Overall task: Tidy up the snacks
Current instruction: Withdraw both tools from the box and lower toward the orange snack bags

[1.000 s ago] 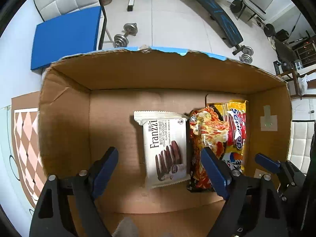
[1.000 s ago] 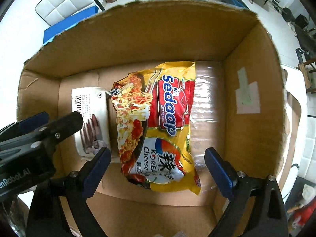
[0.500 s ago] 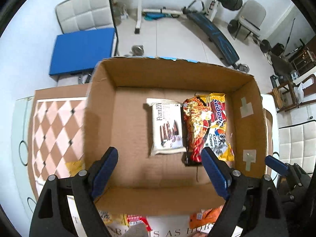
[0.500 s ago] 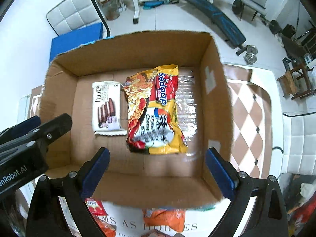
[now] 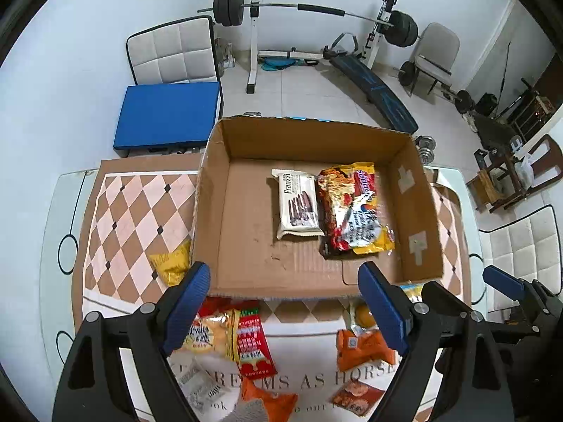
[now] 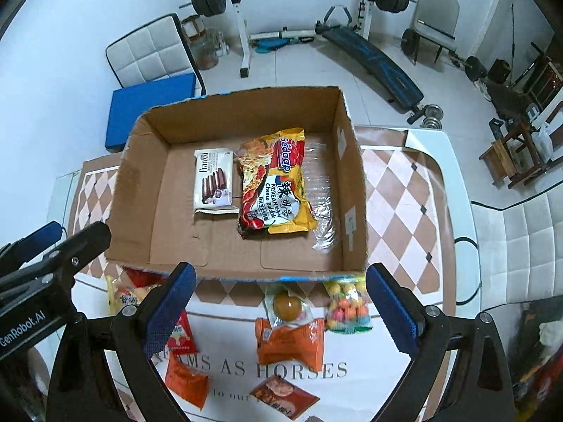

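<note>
From the left wrist, the left gripper [image 5: 283, 304] hangs spread and empty above the near edge of the box [image 5: 211, 211], which sits on the table [image 5: 63, 211] toward its far side. Two packs lie flat on the box floor, right of its middle: a white wafer pack [image 5: 299, 207] and, touching its right side, a yellow noodle pack [image 5: 353, 211]; the left half of the floor is bare. Outside the box, a yellow bag [image 5: 172, 262] lies against its near left corner, and along the table's near edge lie a red sachet [image 5: 253, 343], an orange pack [image 5: 362, 346] and several more wrappers, partly hidden by the fingers. The right gripper shows at the right edge of this view, also above the table. From the right wrist, the right gripper [image 6: 279, 306] is likewise spread with nothing between its pads, over the gap between the box's near wall and the loose snacks. Here a candy bag [image 6: 346, 311] and a round yellow sweet [image 6: 286, 304] lie just beside that wall, with orange packs [image 6: 290, 344] nearer the table's near edge. By my reading the job is barely started: two packs are boxed, most remain outside, and no pick is under way.
</note>
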A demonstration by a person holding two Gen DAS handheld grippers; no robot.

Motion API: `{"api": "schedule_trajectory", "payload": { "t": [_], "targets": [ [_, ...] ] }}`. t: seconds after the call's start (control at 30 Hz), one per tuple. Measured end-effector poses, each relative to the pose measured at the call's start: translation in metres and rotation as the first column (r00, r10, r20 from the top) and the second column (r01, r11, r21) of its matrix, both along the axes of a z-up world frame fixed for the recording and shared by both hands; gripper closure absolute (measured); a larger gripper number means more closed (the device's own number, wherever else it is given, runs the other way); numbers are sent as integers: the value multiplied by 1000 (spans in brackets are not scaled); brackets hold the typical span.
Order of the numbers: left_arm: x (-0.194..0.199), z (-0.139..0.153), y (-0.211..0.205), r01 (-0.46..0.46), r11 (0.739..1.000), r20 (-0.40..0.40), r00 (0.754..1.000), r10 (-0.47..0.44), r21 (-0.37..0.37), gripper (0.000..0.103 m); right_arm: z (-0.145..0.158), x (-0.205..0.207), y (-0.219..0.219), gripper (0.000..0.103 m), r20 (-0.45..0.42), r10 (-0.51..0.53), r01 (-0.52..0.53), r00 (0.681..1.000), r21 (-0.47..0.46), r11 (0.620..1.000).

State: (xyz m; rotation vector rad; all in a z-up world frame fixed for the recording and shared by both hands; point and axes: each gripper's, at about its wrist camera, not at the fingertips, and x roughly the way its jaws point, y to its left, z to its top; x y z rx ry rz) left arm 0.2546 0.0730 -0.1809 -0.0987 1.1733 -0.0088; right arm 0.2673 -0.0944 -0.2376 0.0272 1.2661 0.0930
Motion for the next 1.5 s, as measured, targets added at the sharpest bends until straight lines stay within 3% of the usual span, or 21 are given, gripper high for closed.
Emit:
{"api": "schedule_trajectory", "payload": {
  "t": [0.13,0.23,0.37,0.5,0.6,0.67,0.77,0.87,0.97,1.07,1.13,1.17,1.23,1.37,1.5],
  "targets": [
    [-15,9,0,-15,1000,19,1000,15,2,17,13,-17,-2,4,12,2,-2,1000,14,1000],
    [-25,12,-1,-2,1000,31,1000,2,-4,0,16,-27,-4,4,8,1,-1,1000,35,999],
    [-41,8,0,-6,1000,28,1000,7,-15,0,12,-42,-10,3,-17,12,-11,1000,51,999],
    [-63,-15,8,-40,999,-32,999,40,-17,0,-11,-63,-15,3,-83,30,-26,996,58,998],
    [-86,-49,21,-109,993,-148,984,102,-39,0,-42,-82,-17,3,-167,52,-44,984,53,998],
    [-105,-80,32,-179,981,-251,955,157,-68,1,-69,-96,-20,3,-235,50,-38,971,55,998],
    [-129,-127,47,-287,953,-395,889,229,-92,1,-107,-109,-31,3,-334,10,19,942,84,996],
    [-147,-171,59,-417,898,-520,803,292,-140,1,-135,-113,-41,3,-395,-45,95,918,109,989],
    [-154,-201,66,-525,831,-592,734,332,-184,5,-150,-112,-50,3,-430,-108,179,896,127,976],
    [-151,-221,66,-584,787,-624,694,358,-199,6,-161,-107,-59,3,-467,-183,282,865,151,947],
    [-147,-231,64,-597,780,-634,680,369,-187,15,-170,-102,-64,3,-489,-241,360,838,164,919],
    [-145,-236,62,-599,781,-641,671,373,-173,17,-174,-100,-67,3,-498,-268,399,824,174,900],
    [-141,-240,60,-591,792,-631,676,381,-154,18,-183,-95,-72,3,-520,-333,484,786,184,856],
    [-130,-236,50,-502,858,-593,724,351,-106,39,-198,-86,-75,4,-544,-419,585,728,173,792],
    [-121,-236,32,-355,934,-564,777,279,-26,40,-215,-80,-74,15,-571,-471,636,672,120,762]
  ]
}}
